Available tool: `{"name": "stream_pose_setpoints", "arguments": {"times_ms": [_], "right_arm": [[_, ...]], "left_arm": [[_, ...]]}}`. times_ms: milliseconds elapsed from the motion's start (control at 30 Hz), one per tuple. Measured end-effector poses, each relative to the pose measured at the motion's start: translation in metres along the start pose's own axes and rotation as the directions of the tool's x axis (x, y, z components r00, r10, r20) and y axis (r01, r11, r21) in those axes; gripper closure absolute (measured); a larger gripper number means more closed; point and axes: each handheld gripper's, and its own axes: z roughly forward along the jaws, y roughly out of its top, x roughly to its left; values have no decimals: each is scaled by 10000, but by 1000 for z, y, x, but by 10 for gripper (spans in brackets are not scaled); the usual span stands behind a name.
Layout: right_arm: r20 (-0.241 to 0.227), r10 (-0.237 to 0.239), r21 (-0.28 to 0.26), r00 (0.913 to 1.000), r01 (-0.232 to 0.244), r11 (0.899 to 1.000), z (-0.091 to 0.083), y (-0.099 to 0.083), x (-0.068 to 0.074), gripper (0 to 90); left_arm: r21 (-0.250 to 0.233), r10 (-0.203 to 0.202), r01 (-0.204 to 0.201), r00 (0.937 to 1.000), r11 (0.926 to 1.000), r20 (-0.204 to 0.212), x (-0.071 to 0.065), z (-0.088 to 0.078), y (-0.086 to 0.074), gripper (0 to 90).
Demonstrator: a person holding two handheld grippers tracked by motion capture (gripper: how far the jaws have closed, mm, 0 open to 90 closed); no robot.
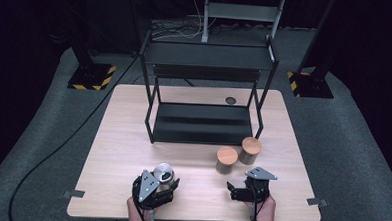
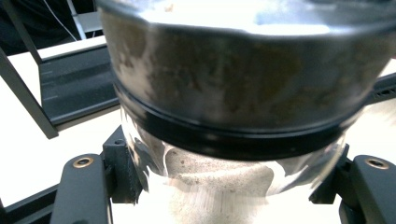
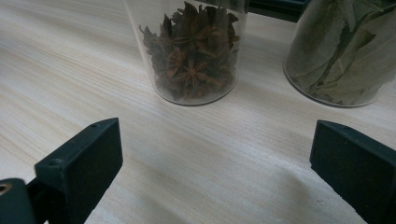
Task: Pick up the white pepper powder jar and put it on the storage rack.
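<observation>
Clear round glass jar (image 2: 243, 154) clamped in left tongs (image 1: 156, 185), dull metal lid (image 2: 247, 70).

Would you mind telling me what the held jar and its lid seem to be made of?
Jar: clear glass or plastic, since pale powder shows through its wall. Lid: likely brushed metal, grey and reflective, with a dark band below it, perhaps a rubber seal.

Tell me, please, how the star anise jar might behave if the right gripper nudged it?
The star anise jar looks like clear, smooth-walled glass, so probably slippery and breakable. It stands upright and narrow, so a high push might tip it. Its dried contents suggest it is light.
</observation>
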Motion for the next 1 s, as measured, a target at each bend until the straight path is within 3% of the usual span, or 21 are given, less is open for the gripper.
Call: {"name": "stream_pose_setpoints", "arguments": {"times_ms": [1000], "right_arm": [[-13, 7, 11, 10000, -7, 10000, 0, 0, 0, 16]], "left_arm": [[111, -116, 115, 9999, 9999, 94, 9, 14, 4, 304]]}}
